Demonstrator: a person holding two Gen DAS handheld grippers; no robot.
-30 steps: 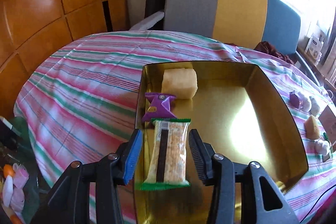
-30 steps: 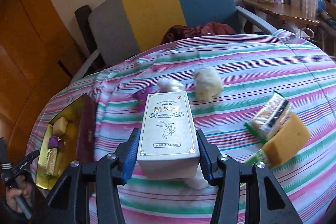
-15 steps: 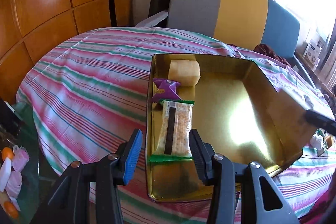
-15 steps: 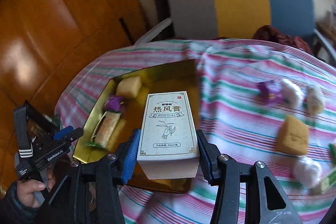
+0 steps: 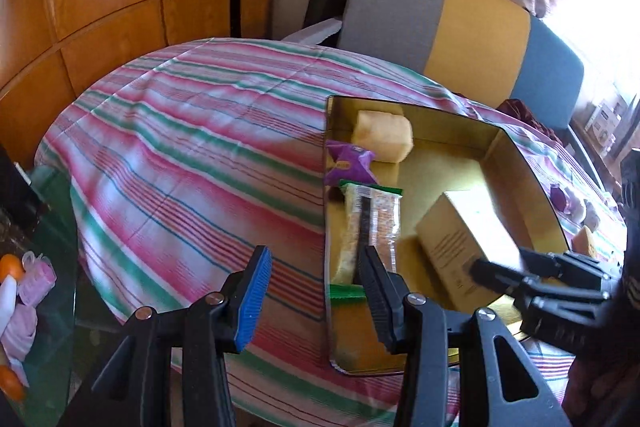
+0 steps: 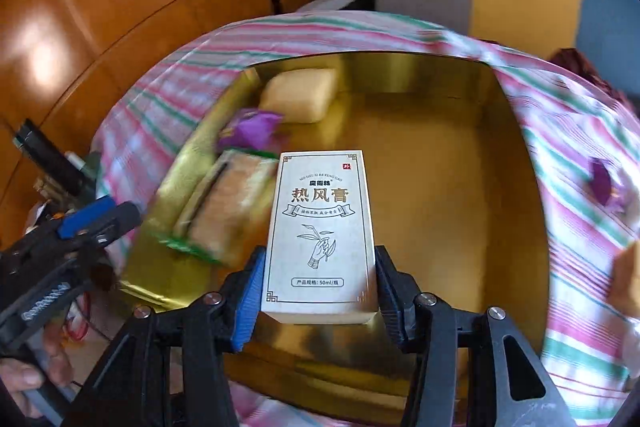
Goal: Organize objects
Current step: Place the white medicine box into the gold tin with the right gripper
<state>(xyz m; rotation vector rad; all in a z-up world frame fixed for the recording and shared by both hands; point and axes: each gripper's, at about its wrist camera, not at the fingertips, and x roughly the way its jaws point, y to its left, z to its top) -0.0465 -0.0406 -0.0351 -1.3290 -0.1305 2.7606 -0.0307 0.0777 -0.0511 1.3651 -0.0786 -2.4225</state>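
My right gripper (image 6: 318,291) is shut on a white carton with Chinese print (image 6: 322,227) and holds it over the gold tin (image 6: 516,227). The carton (image 5: 464,239) and the right gripper (image 5: 520,275) also show in the left wrist view, low inside the tin (image 5: 532,187). Along the tin's left side lie a yellow cake (image 5: 382,135), a purple candy (image 5: 348,165) and a green-edged snack bar (image 5: 370,223). My left gripper (image 5: 312,287) is open and empty, at the tin's near left corner over the tablecloth.
The striped tablecloth (image 5: 192,155) covers a round table. A grey, yellow and blue chair (image 5: 460,23) stands behind it. Loose snacks lie on the cloth right of the tin (image 5: 568,199). A glass side table with small items (image 5: 24,291) sits low at the left.
My right gripper has carried the carton from the table's right side to over and into the tin. My left gripper has drawn back and leftward, away from the snack bar.
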